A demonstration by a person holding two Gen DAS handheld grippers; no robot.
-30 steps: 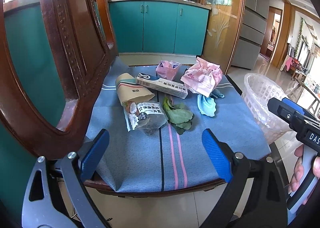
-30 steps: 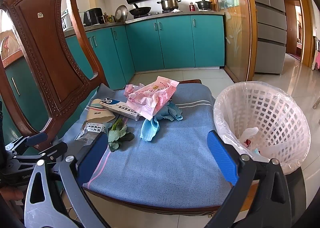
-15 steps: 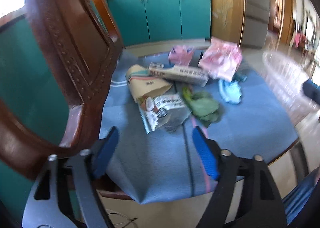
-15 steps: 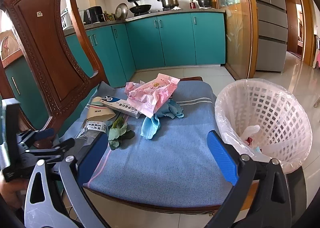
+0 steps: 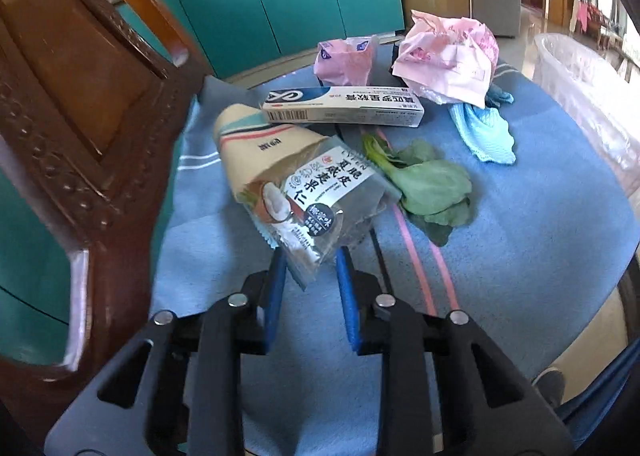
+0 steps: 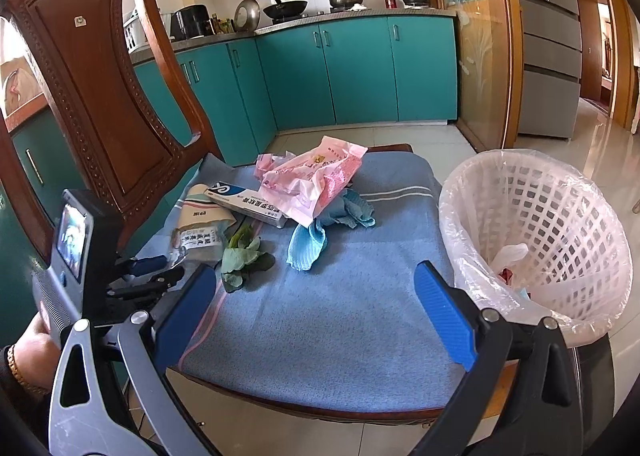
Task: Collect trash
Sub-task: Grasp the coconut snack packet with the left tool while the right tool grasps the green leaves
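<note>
Trash lies on the chair's blue cushion [image 5: 520,256]: a clear snack wrapper [image 5: 320,200], a beige paper cup [image 5: 256,144], a white toothpaste box [image 5: 344,108], a green leaf [image 5: 432,184], a blue cloth [image 5: 484,132], a small pink pack [image 5: 346,60] and a crumpled pink bag [image 5: 448,56]. My left gripper [image 5: 310,268] has its blue pads closed around the near edge of the snack wrapper. My right gripper [image 6: 316,312] is open and empty above the cushion's front. The white lined basket [image 6: 540,232] stands right of the chair.
The carved wooden chair back [image 6: 100,96] rises at the left of the cushion. Teal kitchen cabinets [image 6: 360,72] stand behind, with tiled floor [image 6: 400,134] between. The basket holds some trash [image 6: 508,260].
My left gripper has moved forward to the snack wrapper and its jaws have closed from wide open onto the wrapper's edge. The right gripper has barely moved.
</note>
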